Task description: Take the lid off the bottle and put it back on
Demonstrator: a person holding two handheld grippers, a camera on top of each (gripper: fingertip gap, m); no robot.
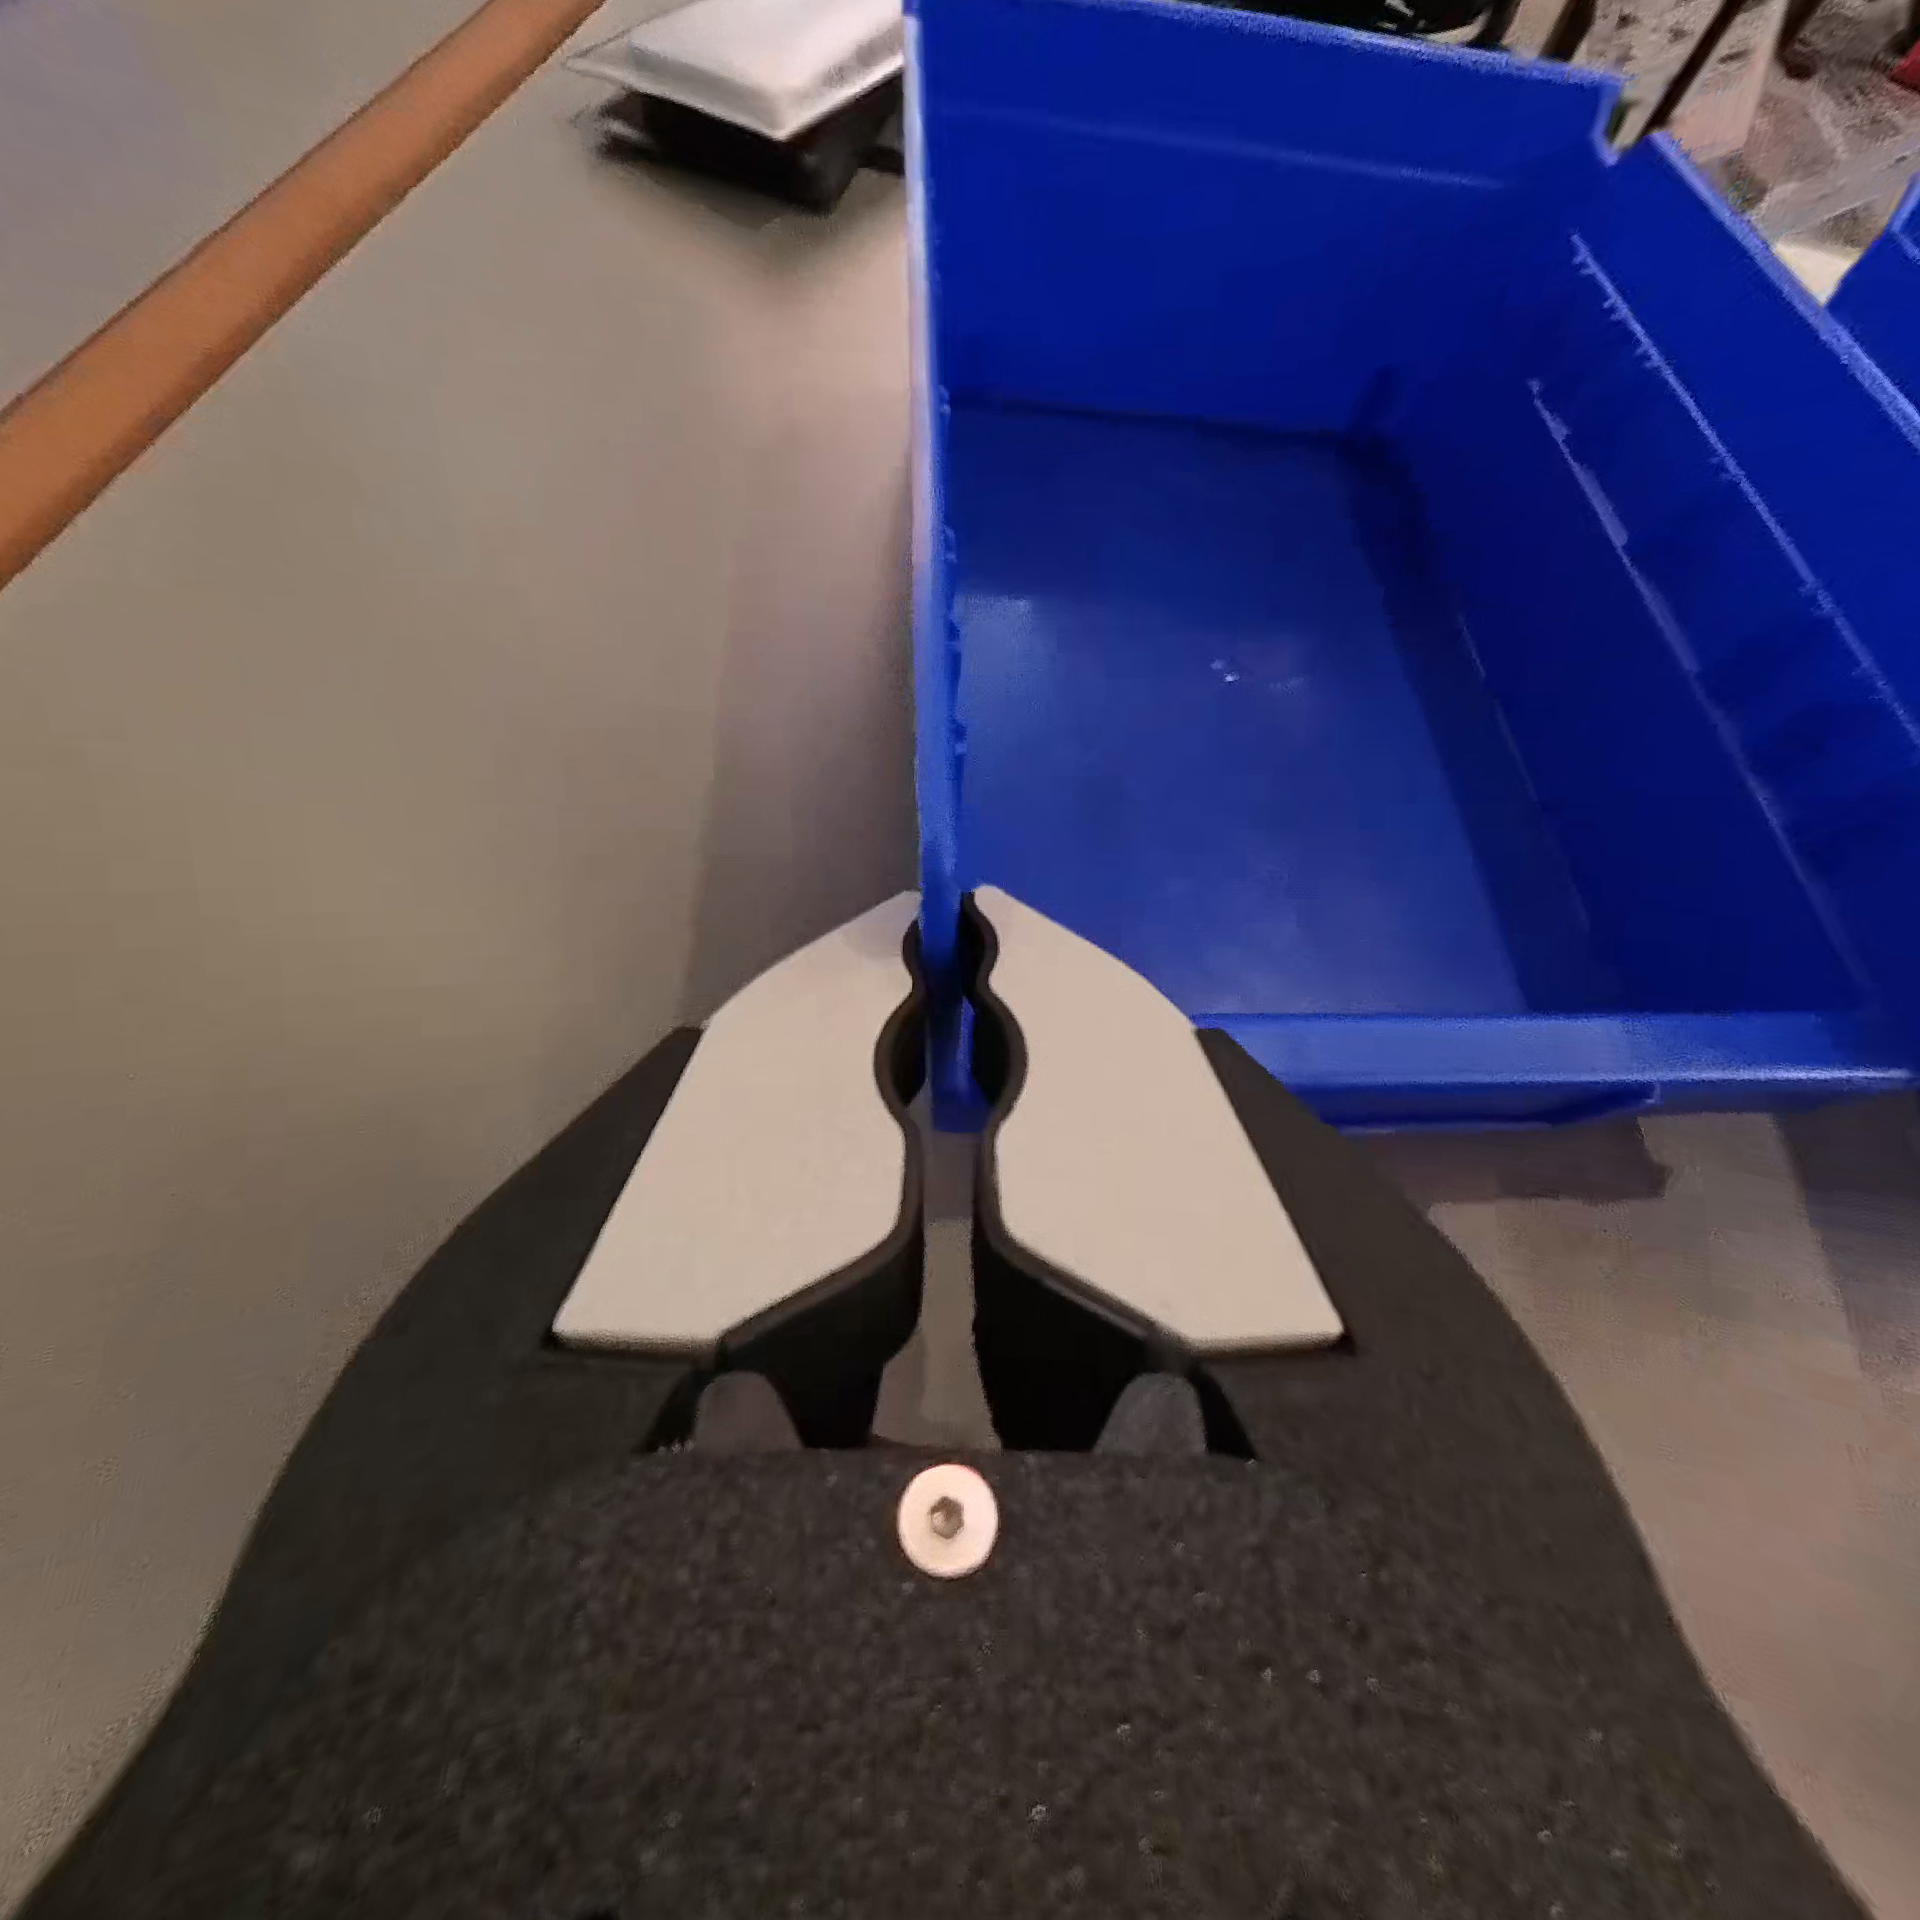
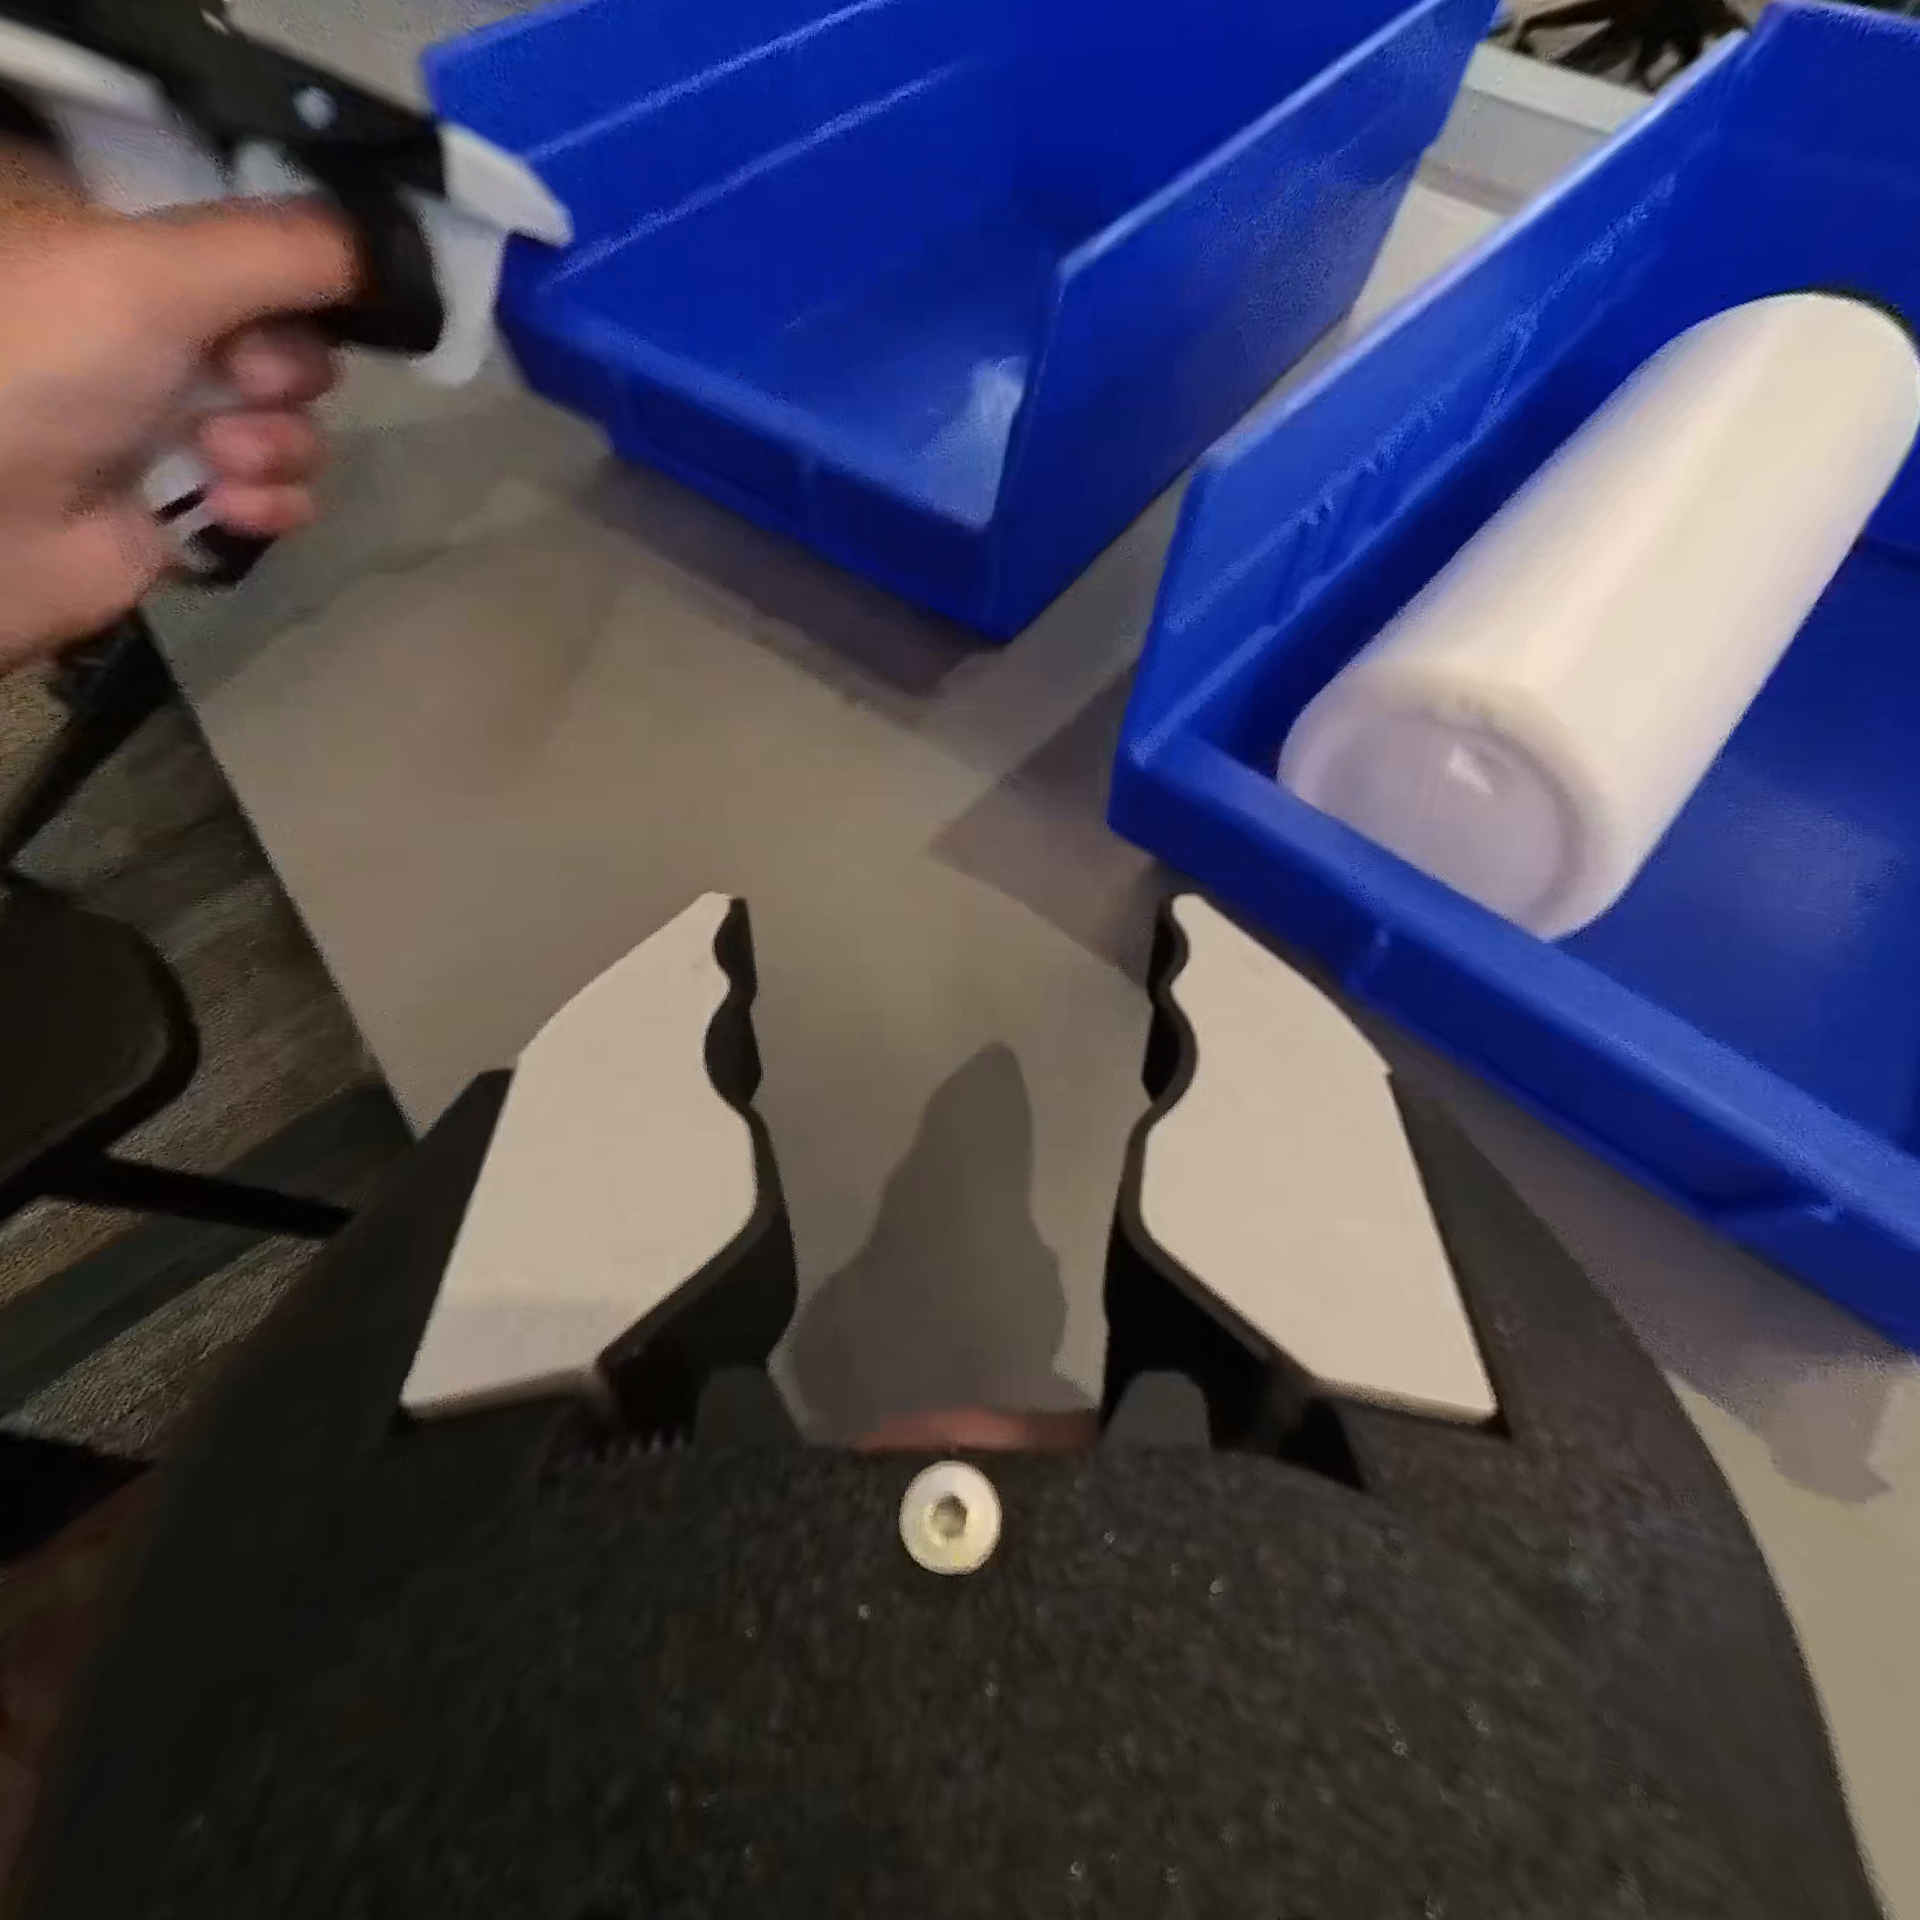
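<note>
A white bottle [image 2: 1621,582] lies on its side in the right-hand blue bin [image 2: 1455,987]; I cannot make out its lid. My left gripper [image 1: 943,914] is shut on the left side wall of an empty blue bin [image 1: 1143,260], with both pads pressed against the thin wall. The right wrist view shows that gripper [image 2: 509,203] clamped on the near corner of the empty bin [image 2: 831,343], held by a hand [image 2: 135,395]. My right gripper [image 2: 951,914] is open and empty above the grey table [image 2: 623,779], just left of the bin with the bottle.
A white flat object on a black base [image 1: 748,83] lies on the table behind the empty bin. A wooden strip [image 1: 260,239] runs along the table's left side. A dark chair and carpeted floor [image 2: 94,1039] lie beyond the table's left edge.
</note>
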